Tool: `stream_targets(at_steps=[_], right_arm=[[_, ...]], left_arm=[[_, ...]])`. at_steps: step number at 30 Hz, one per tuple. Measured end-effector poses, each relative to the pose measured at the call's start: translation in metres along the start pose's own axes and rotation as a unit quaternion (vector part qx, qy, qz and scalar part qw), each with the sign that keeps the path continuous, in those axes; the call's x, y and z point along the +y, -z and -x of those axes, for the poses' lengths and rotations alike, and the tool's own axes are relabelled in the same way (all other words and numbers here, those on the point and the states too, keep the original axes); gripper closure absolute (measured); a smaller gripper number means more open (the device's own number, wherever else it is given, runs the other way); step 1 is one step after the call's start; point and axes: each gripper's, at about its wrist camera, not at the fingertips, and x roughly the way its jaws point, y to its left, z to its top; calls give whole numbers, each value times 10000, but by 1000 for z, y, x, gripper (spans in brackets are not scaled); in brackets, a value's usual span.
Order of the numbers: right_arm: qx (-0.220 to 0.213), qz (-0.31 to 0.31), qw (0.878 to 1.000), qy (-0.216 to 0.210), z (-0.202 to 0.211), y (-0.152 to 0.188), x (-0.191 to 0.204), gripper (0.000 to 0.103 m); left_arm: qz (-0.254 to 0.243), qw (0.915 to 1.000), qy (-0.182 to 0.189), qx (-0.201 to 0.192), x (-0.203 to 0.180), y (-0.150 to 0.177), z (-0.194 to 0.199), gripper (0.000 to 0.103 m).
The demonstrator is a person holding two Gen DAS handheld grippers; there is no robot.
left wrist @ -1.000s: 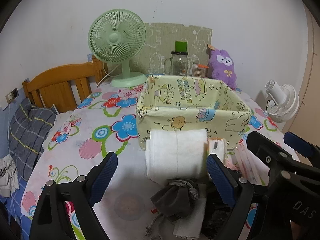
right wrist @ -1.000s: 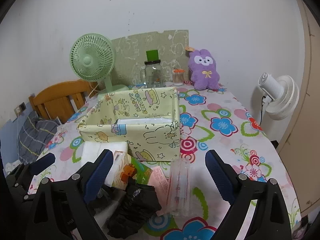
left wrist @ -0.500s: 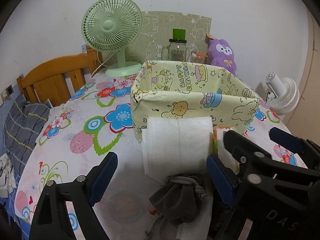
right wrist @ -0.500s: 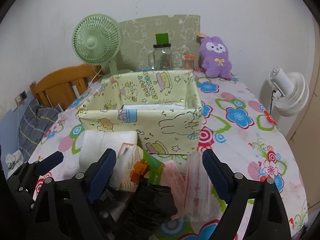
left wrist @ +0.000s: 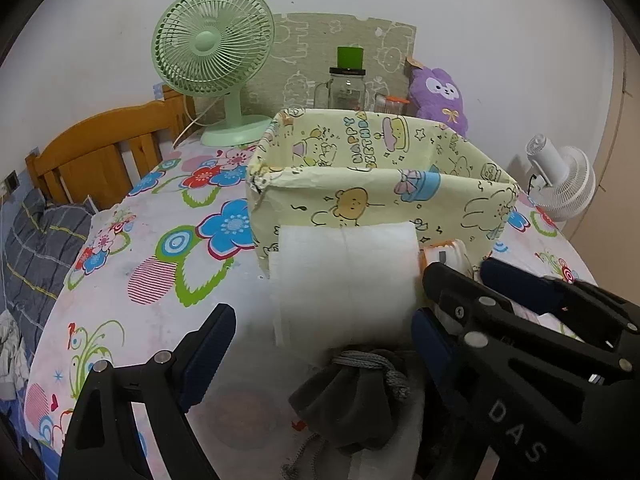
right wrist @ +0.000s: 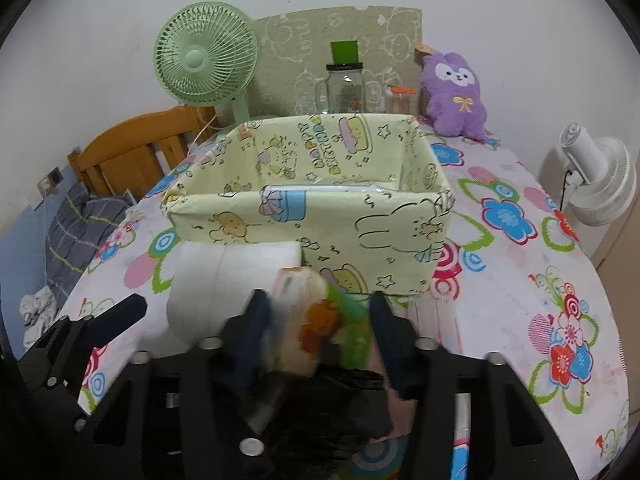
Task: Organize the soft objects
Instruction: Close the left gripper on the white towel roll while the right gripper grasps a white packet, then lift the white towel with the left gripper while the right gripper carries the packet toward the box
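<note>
A yellow cartoon-print fabric box (left wrist: 380,196) (right wrist: 312,216) stands mid-table with a flat white pack inside. Before it lie a white paper roll (left wrist: 344,276) (right wrist: 224,276), a grey drawstring pouch (left wrist: 352,396), an orange-and-green tissue pack (right wrist: 316,320) and a black bag (right wrist: 348,400). My left gripper (left wrist: 320,344) is open, its fingers either side of the roll and pouch. My right gripper (right wrist: 316,336) has its jaws closing around the tissue pack; it also shows in the left wrist view (left wrist: 520,320).
A green fan (left wrist: 212,48), a glass jar (left wrist: 348,88) and a purple plush (left wrist: 440,96) stand along the back wall. A white fan (right wrist: 596,176) sits off the right edge. A wooden chair (left wrist: 100,152) is at left.
My right gripper moved forward and left over the pile and narrowed its jaws around the tissue pack. My left gripper edged closer to the roll and stayed open.
</note>
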Motion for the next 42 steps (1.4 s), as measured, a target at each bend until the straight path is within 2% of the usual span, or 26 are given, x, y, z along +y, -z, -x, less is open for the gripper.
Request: stream_targets(at_steps=[1, 2, 6, 17, 23, 25, 30, 37, 42], right_arm=[[24, -17, 10000, -27, 0, 0, 0, 72], [40, -32, 10000, -41, 0, 1, -1, 75], [-11, -108, 9999, -49, 5, 2, -4, 83], [-167, -210, 9996, -4, 12, -2, -14, 85], [-202, -228, 9995, 58, 10, -6, -18, 86], [-186, -239, 9995, 29, 8, -6, -19, 86], [-170, -259, 9995, -10, 5, -7, -19, 86], [-162, -274, 9995, -13, 4, -7, -18, 86], [-163, -275, 9995, 11, 7, -6, -16, 86]], left_arm=[[-19, 10000, -7, 0, -1, 0, 0, 13], [-35, 10000, -14, 1, -2, 1, 1, 13], [-21, 10000, 5, -46, -5, -1, 2, 13], [-42, 10000, 72, -36, -14, -10, -9, 12], [-119, 9999, -45, 49, -20, -10, -19, 12], [-104, 9999, -67, 74, -19, -11, -22, 18], [-66, 9999, 67, 122, -18, -11, -23, 27], [-24, 9997, 210, 137, -18, -10, -19, 49], [6, 9996, 283, 62, -17, -10, -11, 57]])
